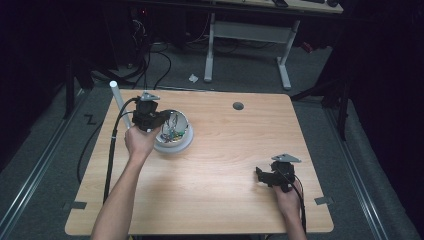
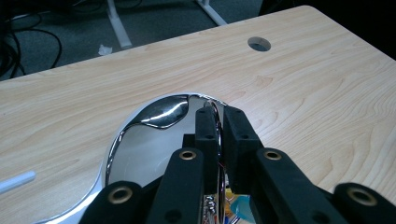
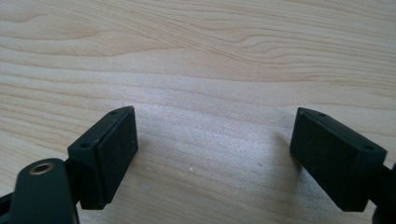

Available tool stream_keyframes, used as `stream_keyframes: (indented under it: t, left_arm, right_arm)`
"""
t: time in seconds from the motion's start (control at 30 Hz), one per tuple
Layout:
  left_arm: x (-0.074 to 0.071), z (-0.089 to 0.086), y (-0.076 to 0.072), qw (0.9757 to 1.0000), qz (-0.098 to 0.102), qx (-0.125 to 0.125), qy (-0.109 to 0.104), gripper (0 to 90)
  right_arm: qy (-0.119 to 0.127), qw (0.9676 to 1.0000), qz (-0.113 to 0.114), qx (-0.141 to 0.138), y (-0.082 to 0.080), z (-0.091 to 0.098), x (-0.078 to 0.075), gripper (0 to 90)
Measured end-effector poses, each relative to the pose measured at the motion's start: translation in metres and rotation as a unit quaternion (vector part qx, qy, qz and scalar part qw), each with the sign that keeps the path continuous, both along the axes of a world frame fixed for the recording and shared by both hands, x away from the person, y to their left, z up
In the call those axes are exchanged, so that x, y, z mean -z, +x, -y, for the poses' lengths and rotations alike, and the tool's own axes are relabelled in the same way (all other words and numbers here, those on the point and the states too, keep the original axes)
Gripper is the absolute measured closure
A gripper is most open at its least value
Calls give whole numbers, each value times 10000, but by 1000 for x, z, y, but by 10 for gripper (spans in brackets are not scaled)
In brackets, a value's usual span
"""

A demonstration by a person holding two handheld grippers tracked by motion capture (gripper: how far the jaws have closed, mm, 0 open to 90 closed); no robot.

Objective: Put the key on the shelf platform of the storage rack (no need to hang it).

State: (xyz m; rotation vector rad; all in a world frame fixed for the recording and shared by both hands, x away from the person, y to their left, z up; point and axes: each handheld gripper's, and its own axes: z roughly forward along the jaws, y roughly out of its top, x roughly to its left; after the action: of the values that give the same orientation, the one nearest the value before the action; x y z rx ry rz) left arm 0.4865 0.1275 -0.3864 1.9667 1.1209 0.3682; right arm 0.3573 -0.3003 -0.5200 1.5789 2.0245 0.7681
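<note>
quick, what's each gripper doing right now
left gripper: shut on the rim of the shiny metal bowl
right gripper: open, holding nothing, over the table

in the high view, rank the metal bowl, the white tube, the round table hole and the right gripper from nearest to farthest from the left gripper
1. metal bowl: clamped at its rim by the left gripper.
2. white tube: just to the left, at the table edge.
3. table hole: rightward, near the far edge.
4. right gripper: open, near right corner.
</note>
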Motion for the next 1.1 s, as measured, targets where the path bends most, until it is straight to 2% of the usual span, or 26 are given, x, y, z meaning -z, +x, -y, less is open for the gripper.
stream_keyframes:
  t: [0.3,0.67,0.8,1.1]
  left_arm:
    - [9,4,1,10000,-61,27,48,849]
    - [20,0,6,9998,-152,-145,19,847]
    - [24,1,8,9996,-191,-163,148,843]
    - [27,2,10,9993,-212,-203,214,836]
  right_arm:
    - [-1,10000,0,0,0,0,0,152]
    - [-1,10000,1,-1,0,0,0,152]
    - [-4,10000,1,1,0,0,0,152]
    - [-1,10000,0,-1,0,0,0,152]
